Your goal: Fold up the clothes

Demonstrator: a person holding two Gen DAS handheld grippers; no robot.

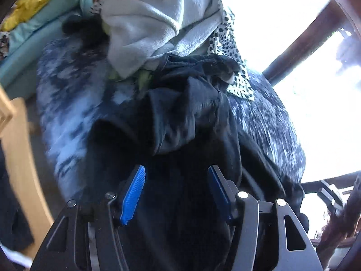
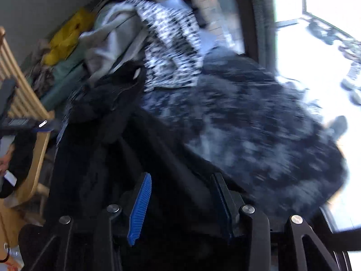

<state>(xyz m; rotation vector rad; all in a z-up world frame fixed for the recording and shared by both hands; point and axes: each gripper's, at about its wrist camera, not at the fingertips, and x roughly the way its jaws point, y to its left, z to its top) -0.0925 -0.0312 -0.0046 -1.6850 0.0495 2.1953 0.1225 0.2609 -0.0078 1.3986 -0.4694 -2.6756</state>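
black garment point(image 1: 189, 113) lies crumpled on blue-and-white mottled blanket point(image 1: 67, 113), trailing toward you under both tools. your left gripper point(image 1: 176, 192) hovers low over it, angled forward, jaws wide, dark cloth between blue pads point(image 1: 133, 194), not pinched. your right gripper point(image 2: 180, 205) same pose over same dark cloth point(image 2: 94, 158), jaws wide, holding nothing; view blurred. grey towel point(image 1: 146, 22) and spotted cloth point(image 1: 227, 52) heaped just beyond garment. yellow cloth point(image 1: 38, 2) further back. wooden rail point(image 2: 20, 85) at left.
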